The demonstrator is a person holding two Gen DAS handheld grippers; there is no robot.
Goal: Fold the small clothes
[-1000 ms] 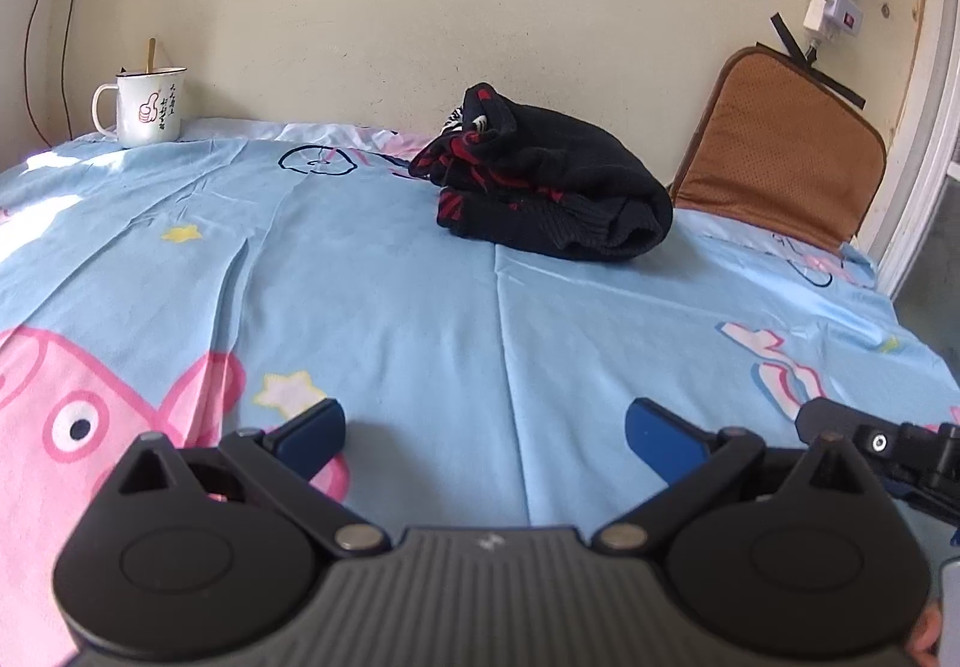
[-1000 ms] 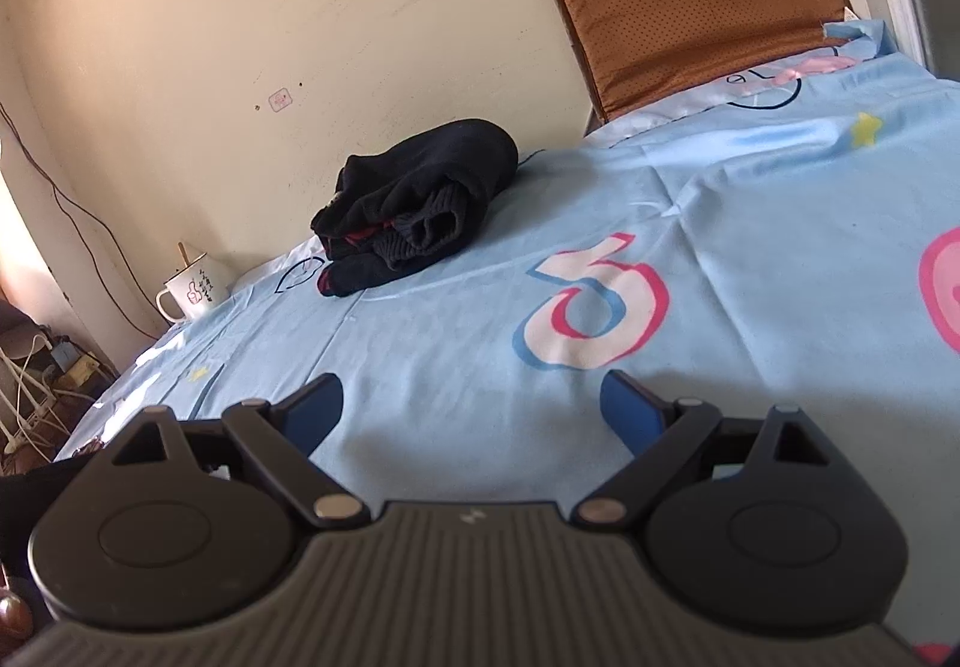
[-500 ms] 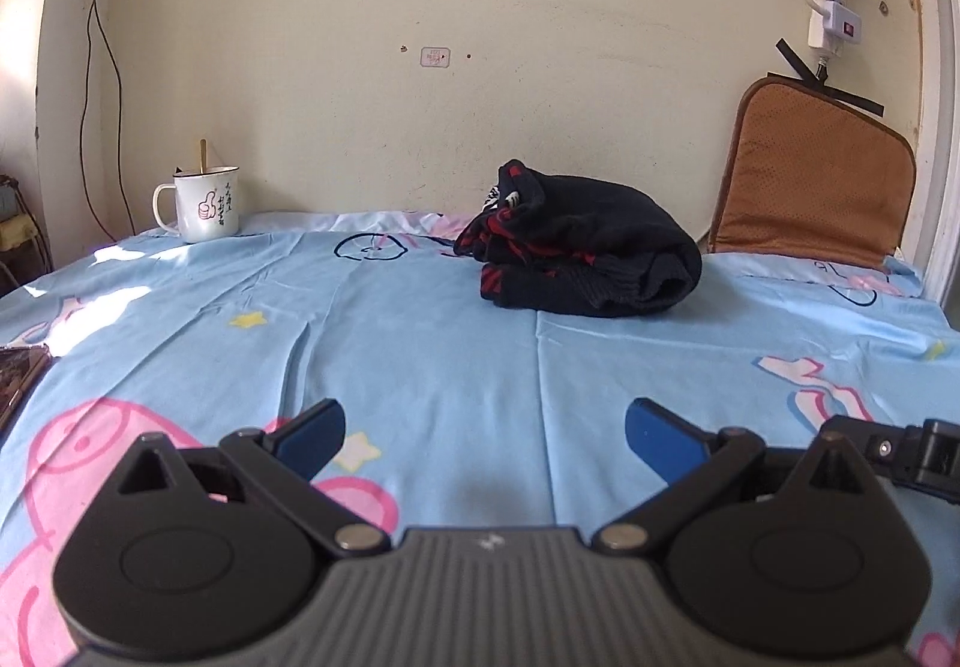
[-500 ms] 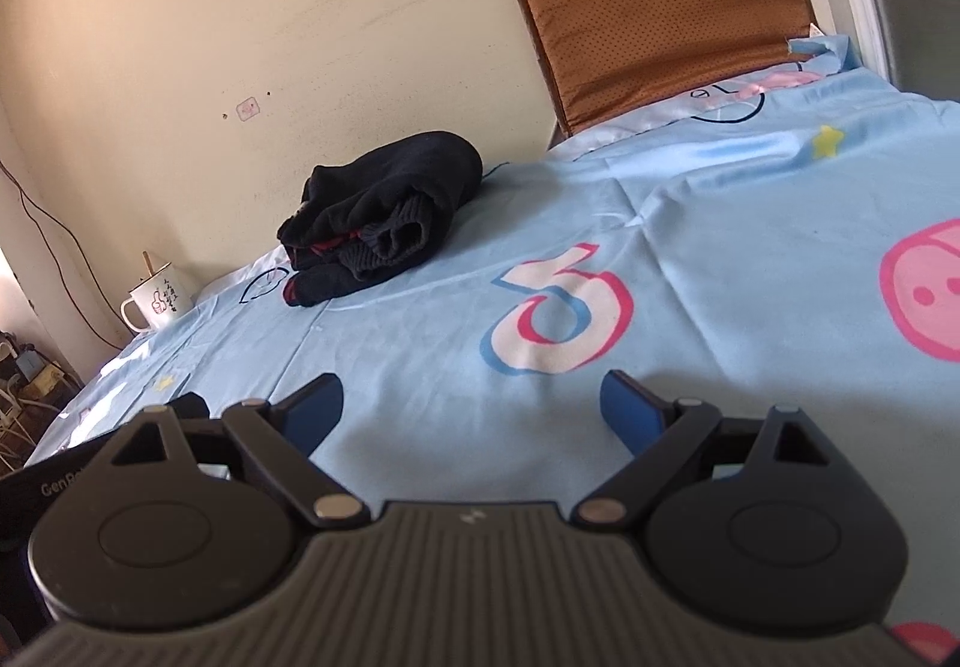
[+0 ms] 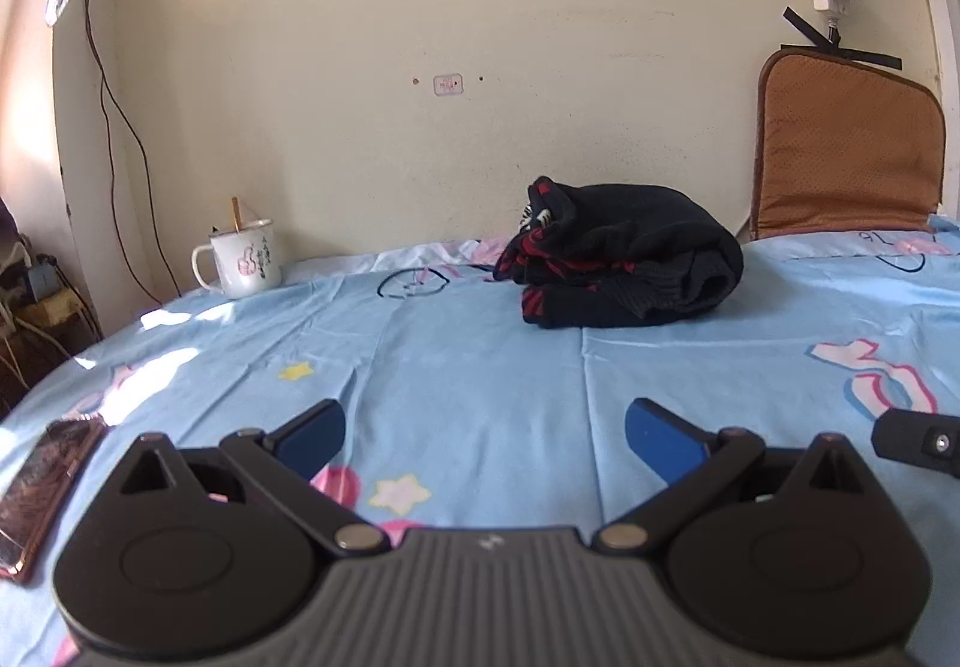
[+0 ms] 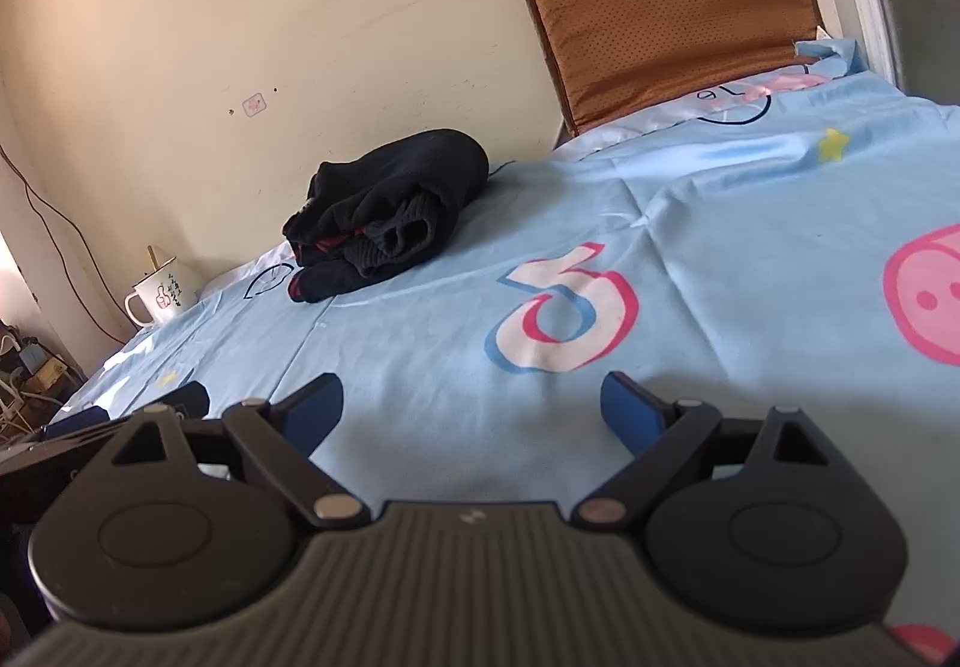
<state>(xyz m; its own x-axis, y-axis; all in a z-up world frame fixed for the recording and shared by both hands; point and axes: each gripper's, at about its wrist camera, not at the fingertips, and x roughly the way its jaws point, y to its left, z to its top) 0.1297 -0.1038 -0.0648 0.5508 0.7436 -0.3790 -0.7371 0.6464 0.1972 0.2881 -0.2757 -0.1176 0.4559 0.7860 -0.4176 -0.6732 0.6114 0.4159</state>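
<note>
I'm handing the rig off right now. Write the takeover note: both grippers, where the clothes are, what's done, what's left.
Left gripper: jaws open, empty, low over the blue sheet.
Right gripper: jaws open, empty, also over the sheet.
Dark garment bundle: black with red, lying in a rough heap at the far side near the wall, touched by neither gripper.
Also on the bed: mug far left, phone at the left edge.
Done: no neat fold visible.
Left: reach the bundle, spread it, fold it.

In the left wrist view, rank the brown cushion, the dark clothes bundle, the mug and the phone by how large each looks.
1. Clothes bundle and brown cushion: alike, too close to rank.
2. Phone: nearer the camera and cut off by the frame edge, so unsure.
3. Mug: smallest.
</note>
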